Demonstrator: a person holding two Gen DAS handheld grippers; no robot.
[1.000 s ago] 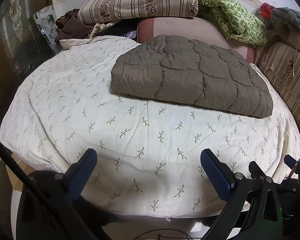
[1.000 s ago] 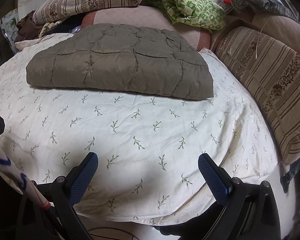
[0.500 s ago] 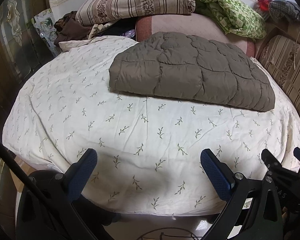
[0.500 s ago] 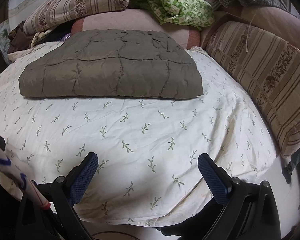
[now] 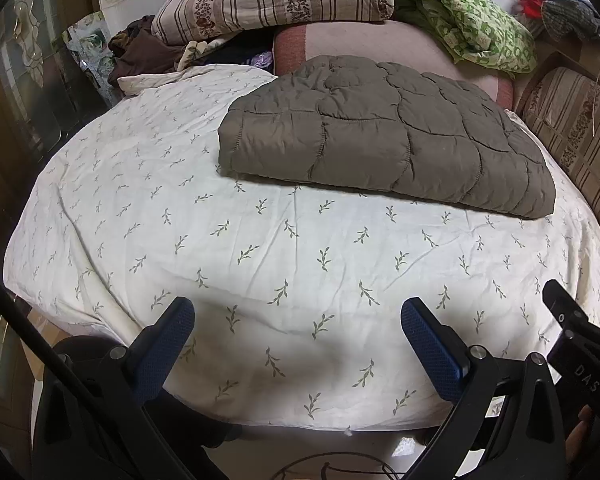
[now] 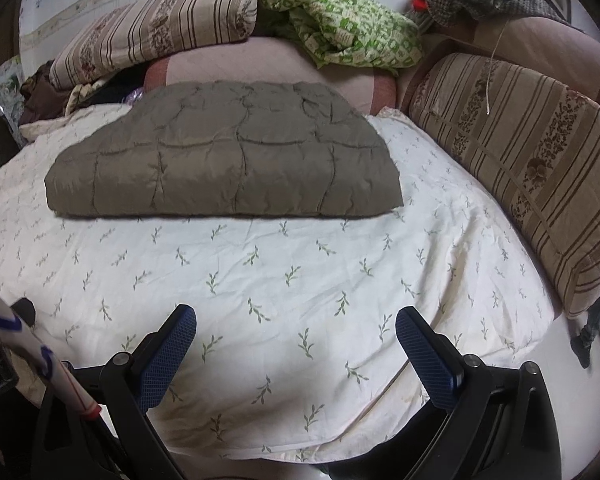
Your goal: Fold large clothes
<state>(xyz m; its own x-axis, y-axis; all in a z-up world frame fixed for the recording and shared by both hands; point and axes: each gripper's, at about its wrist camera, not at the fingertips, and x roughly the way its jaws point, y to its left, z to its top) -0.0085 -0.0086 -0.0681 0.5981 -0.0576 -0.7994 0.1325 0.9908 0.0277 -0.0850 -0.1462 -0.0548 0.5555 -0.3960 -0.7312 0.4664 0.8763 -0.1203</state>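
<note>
We log the bed (image 5: 260,248), covered by a leaf-print sheet. A folded brown quilted garment (image 5: 380,140) lies flat on its far half, at 12 o'clock from both tools, well apart from them. Left hand-held gripper (image 5: 296,344) and right hand-held gripper (image 6: 296,344) hang over the near edge, jaws spread wide, holding nothing.

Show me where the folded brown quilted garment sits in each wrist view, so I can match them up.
Left wrist: brown quilted garment lies right of centre, upper half.
Right wrist: brown quilted garment lies left of centre, upper half.
Shared landmark: green patterned cloth heaped behind it.
</note>
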